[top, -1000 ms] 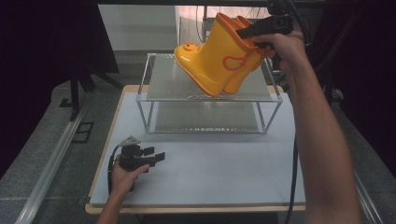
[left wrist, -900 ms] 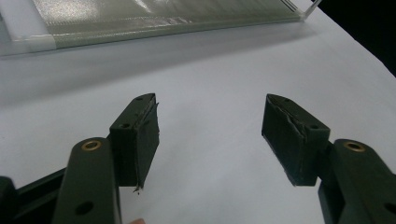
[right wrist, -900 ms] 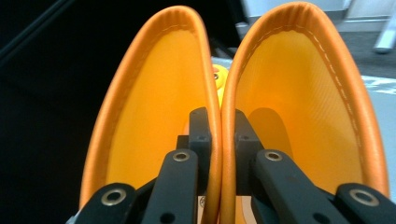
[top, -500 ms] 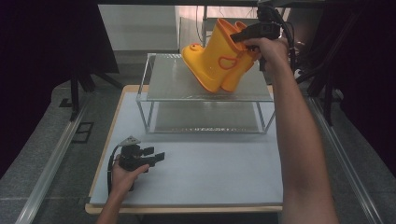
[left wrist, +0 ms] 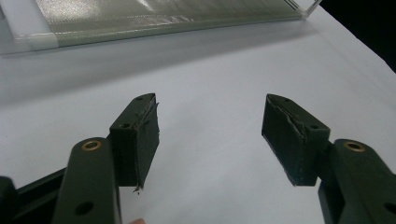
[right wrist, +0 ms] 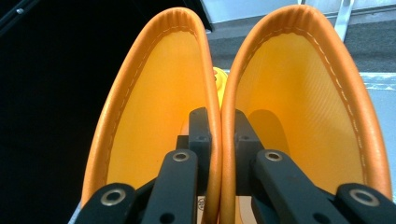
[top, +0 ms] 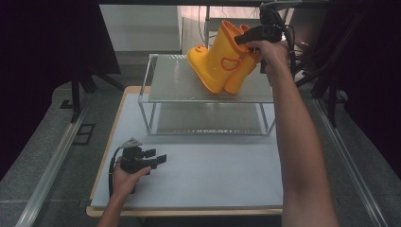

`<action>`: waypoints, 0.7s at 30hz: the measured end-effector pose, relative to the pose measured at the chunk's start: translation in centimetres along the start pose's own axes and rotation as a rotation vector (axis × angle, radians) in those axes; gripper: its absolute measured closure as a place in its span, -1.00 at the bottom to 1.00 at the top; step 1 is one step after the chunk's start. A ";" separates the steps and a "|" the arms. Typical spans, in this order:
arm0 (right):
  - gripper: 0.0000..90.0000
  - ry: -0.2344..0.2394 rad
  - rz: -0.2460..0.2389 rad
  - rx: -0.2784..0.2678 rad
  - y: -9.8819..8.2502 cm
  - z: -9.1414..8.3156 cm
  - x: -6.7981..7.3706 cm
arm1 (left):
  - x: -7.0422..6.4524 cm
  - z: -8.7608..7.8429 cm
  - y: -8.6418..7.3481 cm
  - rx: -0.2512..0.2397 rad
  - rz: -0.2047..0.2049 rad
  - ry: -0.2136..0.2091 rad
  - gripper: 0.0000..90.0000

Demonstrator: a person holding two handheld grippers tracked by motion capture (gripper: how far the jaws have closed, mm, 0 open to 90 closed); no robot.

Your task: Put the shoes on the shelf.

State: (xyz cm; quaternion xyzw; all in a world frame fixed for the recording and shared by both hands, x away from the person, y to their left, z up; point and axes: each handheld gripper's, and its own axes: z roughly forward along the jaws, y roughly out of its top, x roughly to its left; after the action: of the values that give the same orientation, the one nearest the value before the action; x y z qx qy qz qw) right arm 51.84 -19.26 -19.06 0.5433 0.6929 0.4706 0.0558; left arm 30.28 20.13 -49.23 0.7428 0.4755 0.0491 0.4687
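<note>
Desk (top: 213, 179): white top, wooden edge, dark surroundings; clear two-tier shelf (top: 163, 87) at the far side. Right hand-held gripper (right wrist: 218, 140): jaws nearly together, clamped on the touching inner cuffs of a pair of yellow boots (top: 220, 61), which stand tilted on the shelf's top tier below it. Left hand-held gripper (left wrist: 210, 135): jaws apart, empty, resting on the desk.

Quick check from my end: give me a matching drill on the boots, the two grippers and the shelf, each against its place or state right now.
Things:
1. yellow rain boots
2. left gripper
3. right gripper
4. clear shelf rack

States:
A. jaws apart, nothing between them, low over the white table
B. stands at the far end of the table
C. tilted, soles on the rack's top shelf
D. clamped on the two inner cuffs, pressed together

Pairs: 1-C, 2-A, 3-D, 4-B
</note>
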 end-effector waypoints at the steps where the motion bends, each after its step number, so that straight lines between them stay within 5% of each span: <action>1: 0.83 -0.008 0.001 -0.005 0.0 -0.1 0.0 | 0.0 0.0 0.0 0.000 -0.003 -0.001 -0.19; 11: 0.82 -0.053 -0.007 0.000 0.0 -0.1 -0.3 | 0.0 0.0 0.0 0.002 -0.001 -0.001 -0.18; 14: 0.76 -0.036 0.006 0.001 -0.1 0.1 -0.3 | 0.0 -0.1 0.0 0.000 -0.006 -0.001 -0.18; 15: 0.65 0.019 0.052 -0.030 0.1 -0.1 -0.4 | 0.0 -0.1 0.0 0.001 -0.002 0.001 -0.18; 20: 0.54 0.007 0.019 -0.012 0.1 0.7 0.6 | 0.0 -0.2 0.0 -0.003 -0.008 -0.001 -0.18; 21: 0.55 0.026 0.027 -0.051 0.2 0.5 0.8 | 0.0 -0.2 0.0 -0.003 -0.006 0.000 -0.18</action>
State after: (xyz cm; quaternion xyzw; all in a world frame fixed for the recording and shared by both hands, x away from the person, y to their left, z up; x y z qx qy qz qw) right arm 51.93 -18.34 -18.89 0.5449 0.6740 0.4959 0.0544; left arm 30.15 20.31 -49.16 0.7409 0.4774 0.0483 0.4700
